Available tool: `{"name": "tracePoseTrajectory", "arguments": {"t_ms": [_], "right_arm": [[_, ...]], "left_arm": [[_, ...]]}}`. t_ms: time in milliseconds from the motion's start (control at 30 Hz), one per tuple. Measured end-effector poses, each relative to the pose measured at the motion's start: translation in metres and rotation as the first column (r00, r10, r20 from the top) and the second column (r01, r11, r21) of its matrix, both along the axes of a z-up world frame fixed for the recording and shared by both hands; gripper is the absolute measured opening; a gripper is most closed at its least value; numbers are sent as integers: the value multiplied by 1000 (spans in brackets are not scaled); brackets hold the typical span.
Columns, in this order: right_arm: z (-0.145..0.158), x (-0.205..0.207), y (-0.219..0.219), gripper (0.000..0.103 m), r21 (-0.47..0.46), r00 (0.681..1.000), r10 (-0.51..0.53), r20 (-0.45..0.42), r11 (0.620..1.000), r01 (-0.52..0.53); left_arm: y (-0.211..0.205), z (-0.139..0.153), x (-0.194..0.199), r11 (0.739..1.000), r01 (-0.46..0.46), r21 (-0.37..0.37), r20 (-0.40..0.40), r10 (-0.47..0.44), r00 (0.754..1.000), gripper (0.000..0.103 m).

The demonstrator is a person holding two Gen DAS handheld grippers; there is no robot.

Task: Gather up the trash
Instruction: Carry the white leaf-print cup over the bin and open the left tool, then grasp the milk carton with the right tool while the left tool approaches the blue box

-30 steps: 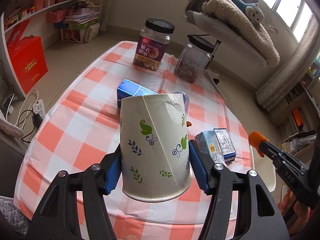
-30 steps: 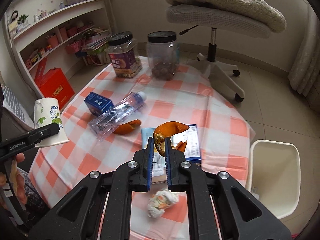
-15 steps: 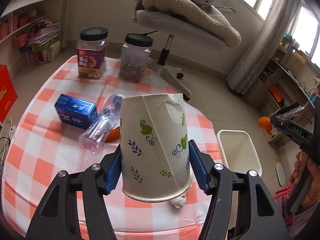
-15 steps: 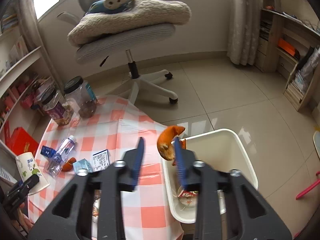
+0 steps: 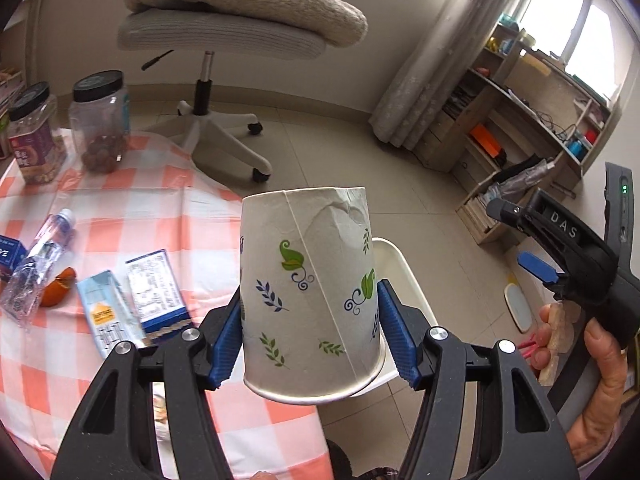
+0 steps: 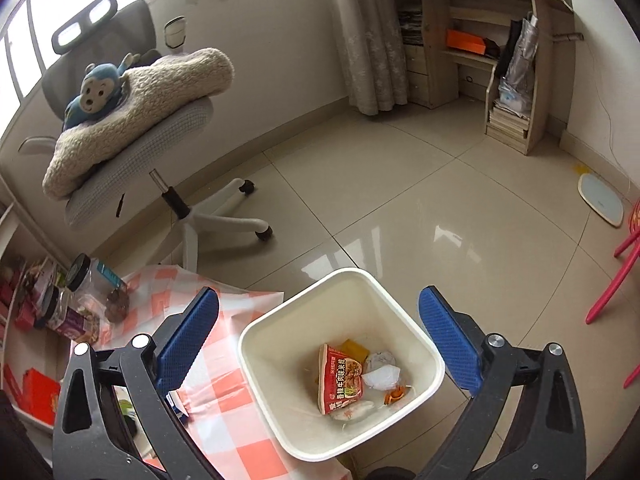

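paper cup next for the bin; right gripper just emptied

paper cup (image 5: 310, 292), printed with leaves and dented near its upper end, sits clamped between the blue pads of the left gripper (image 5: 310, 336). it is carried upside down, rim toward the camera, and lies partly in front of the white bin (image 6: 340, 364), which stands on the floor against the table's edge.

the right gripper (image 6: 318, 338) hangs over the bin mouth. its jaws have just been opening and now stand wide apart with nothing between them. an orange scrap (image 6: 396, 394) lies at the bin floor beside a red snack wrapper (image 6: 340, 376) and crumpled paper (image 6: 382, 374), so the peel drop appears complete.

step in hand: hand-over between drops. the cup is judged the next item to go.

next move calls for:
- bringing the left gripper fully over the bin opening, clear of the near rim;
- moving the right gripper aside to avoid a clash;
- spreading the left jaws only once the cup is inside the rim line.

remaining on the checked tablecloth (image 5: 120, 208): two cartons (image 5: 132, 300), a plastic bottle (image 5: 38, 256), a peel piece (image 5: 58, 286).
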State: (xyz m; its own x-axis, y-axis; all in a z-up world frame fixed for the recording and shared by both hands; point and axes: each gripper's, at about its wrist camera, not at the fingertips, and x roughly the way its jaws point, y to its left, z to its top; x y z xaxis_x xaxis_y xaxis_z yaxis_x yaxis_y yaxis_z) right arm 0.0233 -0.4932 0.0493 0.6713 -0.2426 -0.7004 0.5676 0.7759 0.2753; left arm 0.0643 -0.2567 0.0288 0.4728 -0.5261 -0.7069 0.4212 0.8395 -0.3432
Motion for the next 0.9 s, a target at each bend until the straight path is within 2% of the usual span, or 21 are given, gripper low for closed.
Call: {"name": "tracePoseTrajectory", "arguments": {"t_ms": [133,200,333,500,600,767,900], "right_arm": [[-1,-9,-18,96,78,998,-58,25,995,56],[-2,-13,-26,96,126,996,-75,41,990,69],[1,-20,-29,96,110,994,-100,51,989,94],[3,-15,-12,96,14,997,-75,21,997,75],[4,-5,7,96,-62,999,-35,-14,997,34],[-1,17,53,96,-173,995,53,-79,983,-66],[-7,34,92,96,-227,981,140,-131,959,-168]], "left_arm": [[-42,-9,-4,998,60,-9,-43,-60,997,65],[-58,-15,-3,997,82,-10,-79,-83,993,71],[-64,-23,1,997,75,-4,-139,-75,987,76],[-40,-16,-1,995,50,88,-60,-45,997,80],[-18,-9,-2,986,8,166,28,-13,1000,83],[25,-3,1,966,-82,246,144,47,988,85],[56,-6,7,943,-138,302,187,84,979,85]]}}
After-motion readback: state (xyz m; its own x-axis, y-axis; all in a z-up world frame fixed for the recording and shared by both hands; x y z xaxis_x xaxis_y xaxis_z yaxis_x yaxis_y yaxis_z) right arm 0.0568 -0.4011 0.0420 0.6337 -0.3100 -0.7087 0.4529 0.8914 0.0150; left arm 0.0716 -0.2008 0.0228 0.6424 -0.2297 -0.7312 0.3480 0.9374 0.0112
